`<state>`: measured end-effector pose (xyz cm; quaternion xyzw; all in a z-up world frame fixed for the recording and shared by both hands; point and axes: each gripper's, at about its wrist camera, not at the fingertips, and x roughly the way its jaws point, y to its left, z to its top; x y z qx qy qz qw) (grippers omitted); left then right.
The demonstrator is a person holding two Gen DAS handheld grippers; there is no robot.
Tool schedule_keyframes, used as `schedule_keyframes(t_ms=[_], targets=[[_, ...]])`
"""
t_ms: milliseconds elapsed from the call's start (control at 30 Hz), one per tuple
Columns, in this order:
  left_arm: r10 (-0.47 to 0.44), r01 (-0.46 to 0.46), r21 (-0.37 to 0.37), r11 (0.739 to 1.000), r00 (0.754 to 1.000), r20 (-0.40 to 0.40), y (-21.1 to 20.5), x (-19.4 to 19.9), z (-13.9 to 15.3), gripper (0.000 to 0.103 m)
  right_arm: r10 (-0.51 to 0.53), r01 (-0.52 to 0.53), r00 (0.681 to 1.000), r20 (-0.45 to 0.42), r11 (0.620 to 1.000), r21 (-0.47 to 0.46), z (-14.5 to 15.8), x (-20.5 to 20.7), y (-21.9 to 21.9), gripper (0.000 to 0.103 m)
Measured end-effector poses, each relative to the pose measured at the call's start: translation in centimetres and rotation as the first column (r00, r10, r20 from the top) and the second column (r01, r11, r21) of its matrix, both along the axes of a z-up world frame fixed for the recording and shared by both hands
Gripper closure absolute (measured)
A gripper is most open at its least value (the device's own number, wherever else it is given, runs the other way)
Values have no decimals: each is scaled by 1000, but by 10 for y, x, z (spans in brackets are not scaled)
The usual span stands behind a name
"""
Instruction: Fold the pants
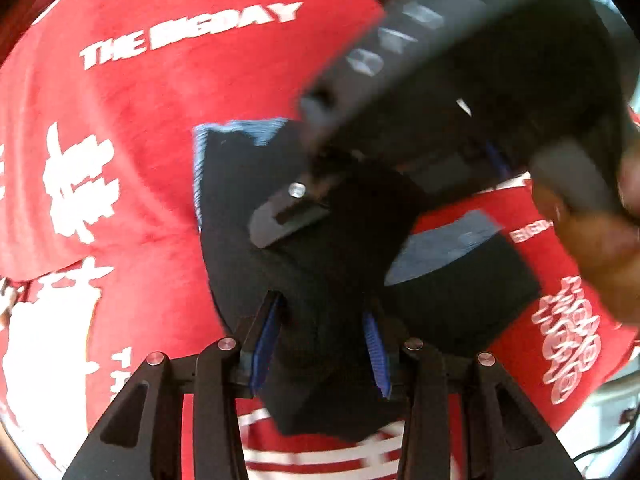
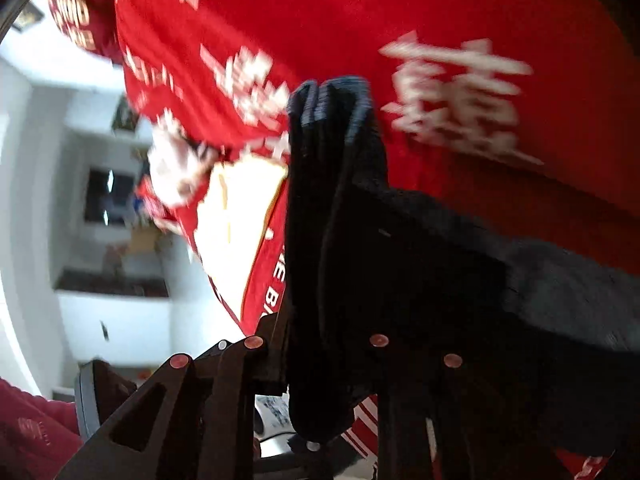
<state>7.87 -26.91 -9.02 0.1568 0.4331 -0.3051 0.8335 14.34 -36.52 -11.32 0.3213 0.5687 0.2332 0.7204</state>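
Both tools grip the dark pants (image 1: 320, 264): left tool (image 1: 320, 344) clamps one bunch, right tool (image 2: 332, 360) another, above the red cloth (image 1: 180, 120). Thick bunched layers could slip out mid-fold.

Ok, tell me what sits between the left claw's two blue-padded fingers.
In the left wrist view, a bunched fold of the dark navy fabric pants fills the gap between the left claw's blue pads, above the red printed cloth.
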Motion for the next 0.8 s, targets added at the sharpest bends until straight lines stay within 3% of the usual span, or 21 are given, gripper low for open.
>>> schedule_keyframes(t_ms=[200, 467, 633, 800], targets=[[-163, 163, 22, 986, 987, -7, -89, -43, -4, 62, -225, 223, 974, 28, 973, 60, -3, -79, -105, 83], [-252, 258, 77, 963, 965, -75, -164, -92, -47, 62, -383, 385, 923, -43, 918, 93, -57, -155, -203, 82], [-246, 263, 138, 955, 960, -131, -187, -105, -80, 61, -402, 408, 911, -88, 910, 70, -90, -172, -219, 82], [-216, 252, 165, 954, 954, -208, -180, -102, -91, 53, -382, 387, 917, -117, 922, 24, -114, -176, -217, 78]])
